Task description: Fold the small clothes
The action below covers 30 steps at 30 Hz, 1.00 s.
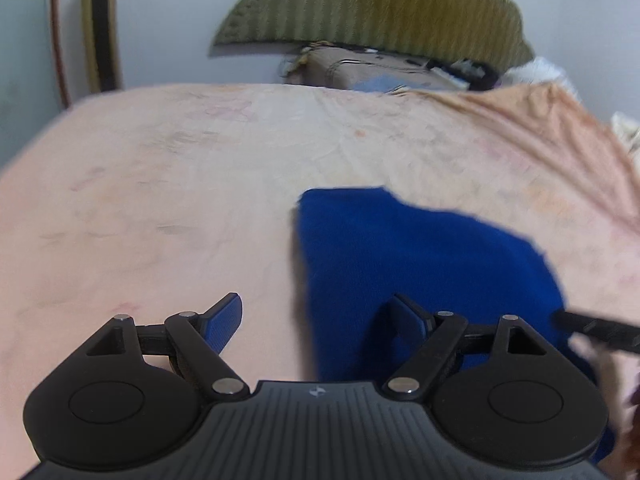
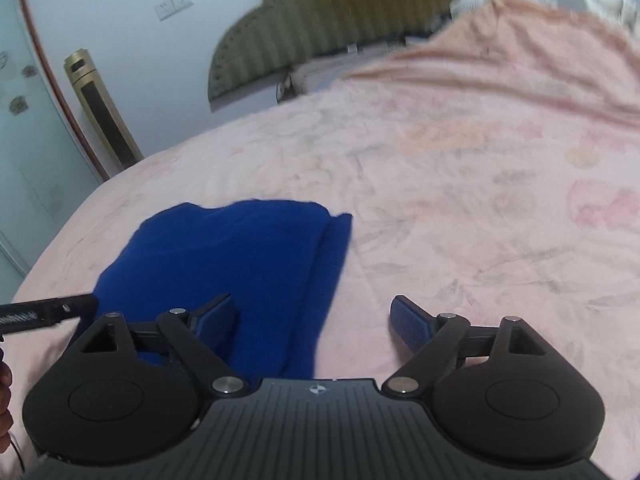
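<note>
You get soft, even, moderately bright indoor light in both views, with no glare. Shadows are faint: note a thin one along the left edge of the blue cloth (image 1: pixel 420 264). Motion blur softens the bedsheet (image 2: pixel 460 200) and the far cushion (image 1: pixel 372 4). Fisheye distortion bends the bed edge, and the picture corners are dark.

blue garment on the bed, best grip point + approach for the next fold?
Probably the far corner of the blue garment, where a narrow folded strip sticks out past the main panel near. That edge lies flat on the pink blanket with bare blanket beside it, so the right gripper, jaws open, could come in low from that side and pinch the layers together. The left gripper is open too.
</note>
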Each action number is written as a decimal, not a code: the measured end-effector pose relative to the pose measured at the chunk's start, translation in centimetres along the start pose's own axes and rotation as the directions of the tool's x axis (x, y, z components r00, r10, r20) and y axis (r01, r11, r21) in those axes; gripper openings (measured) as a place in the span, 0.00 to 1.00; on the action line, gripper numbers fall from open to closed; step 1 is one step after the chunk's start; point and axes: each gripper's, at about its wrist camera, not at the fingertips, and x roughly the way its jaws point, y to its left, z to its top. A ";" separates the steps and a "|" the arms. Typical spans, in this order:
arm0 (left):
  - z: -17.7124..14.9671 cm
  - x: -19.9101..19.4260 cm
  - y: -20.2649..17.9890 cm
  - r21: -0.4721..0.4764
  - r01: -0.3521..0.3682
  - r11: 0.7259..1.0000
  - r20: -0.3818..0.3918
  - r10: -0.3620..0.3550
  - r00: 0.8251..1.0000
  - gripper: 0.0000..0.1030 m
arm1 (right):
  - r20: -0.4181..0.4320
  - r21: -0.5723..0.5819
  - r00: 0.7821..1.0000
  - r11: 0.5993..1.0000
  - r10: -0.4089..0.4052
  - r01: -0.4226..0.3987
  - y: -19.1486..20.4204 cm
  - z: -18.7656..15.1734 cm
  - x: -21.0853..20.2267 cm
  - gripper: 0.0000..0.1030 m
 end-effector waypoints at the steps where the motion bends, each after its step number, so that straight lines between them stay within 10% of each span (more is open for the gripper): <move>1: 0.4 0.7 0.4 -0.022 0.032 0.999 -0.012 -0.033 0.999 0.79 | -0.009 0.027 0.999 0.999 0.047 -0.047 -0.5 0.3 0.6 0.84; 8: 2.3 6.1 3.5 -0.256 0.228 0.940 -0.082 -0.255 0.963 0.78 | -0.052 0.041 0.979 0.980 0.198 -0.196 0.3 3.2 5.1 0.78; 10: 2.7 6.8 3.2 -0.254 0.221 0.942 -0.064 -0.244 0.968 0.77 | -0.060 0.017 0.980 0.982 0.188 -0.188 1.2 4.1 6.3 0.69; 12: 3.3 6.9 2.2 -0.196 0.198 0.960 -0.045 -0.210 0.977 0.37 | -0.068 -0.009 0.985 0.988 0.156 -0.157 2.0 4.8 7.5 0.45; 16: 3.6 7.3 -0.7 -0.042 0.108 0.993 -0.025 -0.109 0.994 0.32 | -0.035 -0.106 0.995 0.990 0.093 -0.096 3.4 5.2 8.0 0.26; 20: 3.3 5.4 -3.2 0.103 -0.036 0.994 0.044 0.031 0.999 0.35 | 0.021 -0.150 1.000 0.989 -0.013 0.016 4.4 5.1 7.1 0.49; 23: 2.8 3.2 -3.8 0.127 -0.070 0.989 0.061 0.063 0.996 0.60 | 0.128 -0.186 0.985 0.972 -0.119 0.142 4.7 4.2 3.4 0.60; 30: -1.4 -0.8 -5.0 0.112 -0.097 0.989 0.068 0.090 0.994 0.74 | 0.124 -0.368 0.992 0.927 -0.032 0.076 7.7 -1.8 -2.3 0.81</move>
